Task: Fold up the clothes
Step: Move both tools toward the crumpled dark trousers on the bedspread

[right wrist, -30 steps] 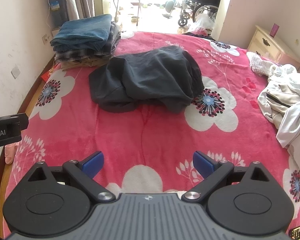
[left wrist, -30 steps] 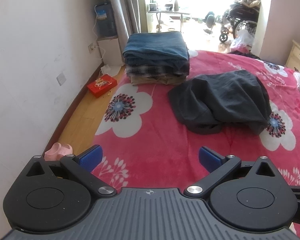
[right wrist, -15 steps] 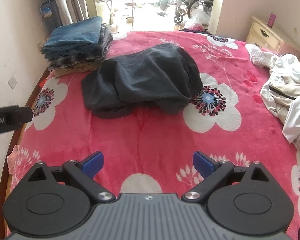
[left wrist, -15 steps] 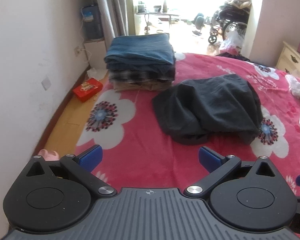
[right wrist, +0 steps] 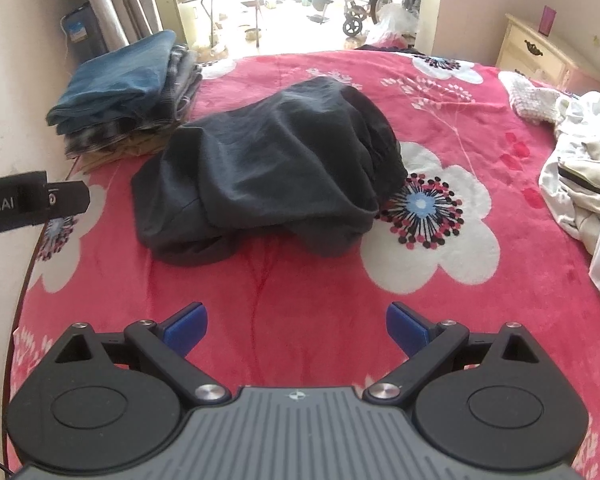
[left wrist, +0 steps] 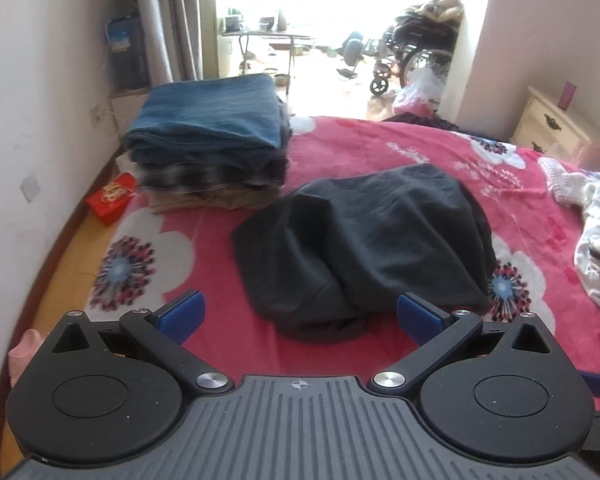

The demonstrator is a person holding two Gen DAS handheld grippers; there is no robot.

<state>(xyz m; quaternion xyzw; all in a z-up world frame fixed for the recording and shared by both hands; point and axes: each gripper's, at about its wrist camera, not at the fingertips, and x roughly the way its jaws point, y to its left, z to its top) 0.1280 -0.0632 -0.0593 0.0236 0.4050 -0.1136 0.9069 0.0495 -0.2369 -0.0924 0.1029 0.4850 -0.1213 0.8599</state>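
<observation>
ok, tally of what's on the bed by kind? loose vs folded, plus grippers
Folded stacks: 1, the folded stack, blue item on top, by the wall
Loose dark garments: 1, the dark garment, mid-bed
Loose pale heaps: 1, the white clothes pile, right edge; item count inside unclear
Grippers: 2, left gripper and right gripper, both open and empty
Total: 5

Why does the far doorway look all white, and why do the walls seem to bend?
Both wrist views: daylight overexposes the doorway, washing out detail there. The fisheye lenses curve the walls and the bed's edge. Left wrist view: the folded stack looks smeared, probably by motion; the dark garment is sharper in the right wrist view.
</observation>
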